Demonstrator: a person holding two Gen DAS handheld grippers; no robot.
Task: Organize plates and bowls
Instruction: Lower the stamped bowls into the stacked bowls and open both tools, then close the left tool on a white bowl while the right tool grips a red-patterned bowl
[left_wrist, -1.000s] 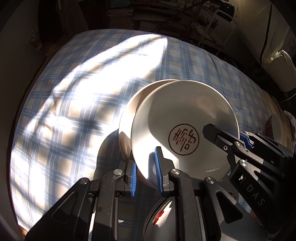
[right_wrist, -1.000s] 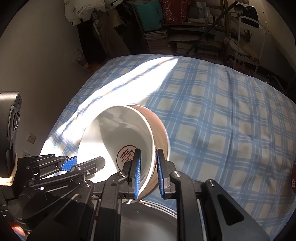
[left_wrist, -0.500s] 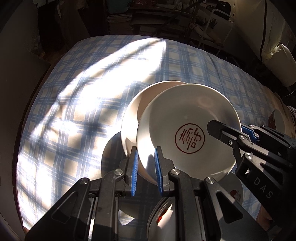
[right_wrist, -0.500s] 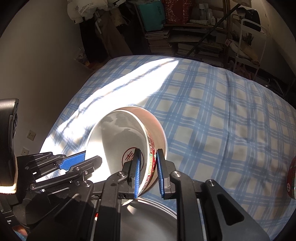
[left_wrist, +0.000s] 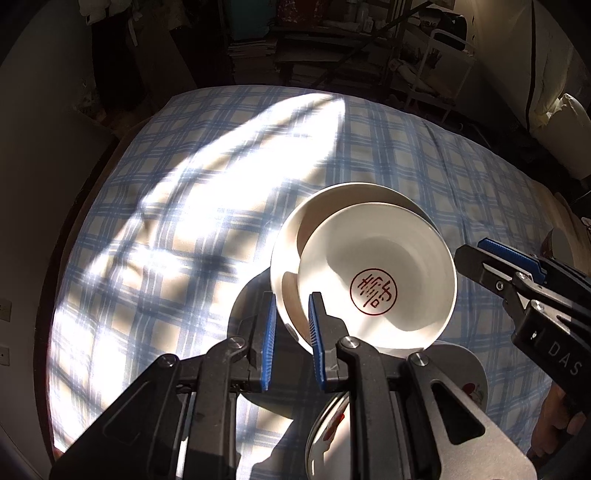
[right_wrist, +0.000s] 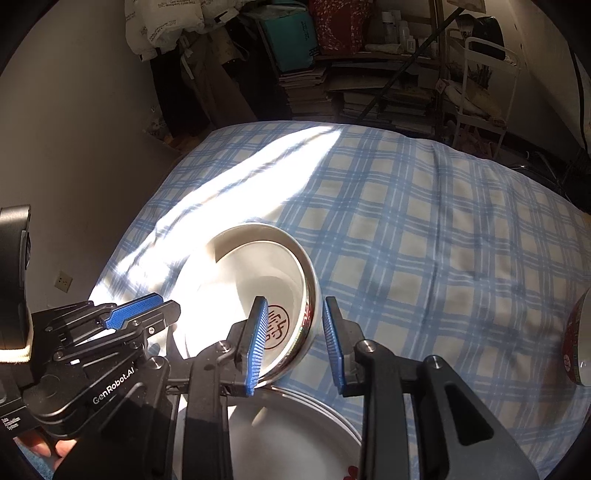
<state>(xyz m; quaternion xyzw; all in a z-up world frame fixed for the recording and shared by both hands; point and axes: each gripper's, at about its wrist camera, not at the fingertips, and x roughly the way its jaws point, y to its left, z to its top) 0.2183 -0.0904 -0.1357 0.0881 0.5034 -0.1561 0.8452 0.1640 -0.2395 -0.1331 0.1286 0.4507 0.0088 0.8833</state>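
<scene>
A white bowl with a red round stamp (left_wrist: 373, 291) sits nested in a larger white bowl (left_wrist: 291, 236) above the blue plaid bed. My left gripper (left_wrist: 292, 297) is shut on the near rim of the larger bowl, and the inner rim lies against its right pad. In the right wrist view, the stamped bowl (right_wrist: 273, 317) shows a red band outside. My right gripper (right_wrist: 294, 301) straddles the near rims; its jaws are opening and its pads stand off the rims. The right gripper (left_wrist: 471, 251) shows at the right of the left view, and the left gripper (right_wrist: 168, 302) at the left of the right view.
Stacked white plates (right_wrist: 295, 443) with red flowers lie just under the grippers, also seen as plates (left_wrist: 472, 380). A red-patterned bowl (right_wrist: 576, 343) sits at the right edge. The plaid sheet (right_wrist: 424, 240) stretches back to cluttered shelves (right_wrist: 369, 85). A wall is at the left.
The stamped bowl has settled down into the larger bowl, and both now sit more level. The right gripper's pads have spread apart and let go of the rim. The left grip is unchanged.
</scene>
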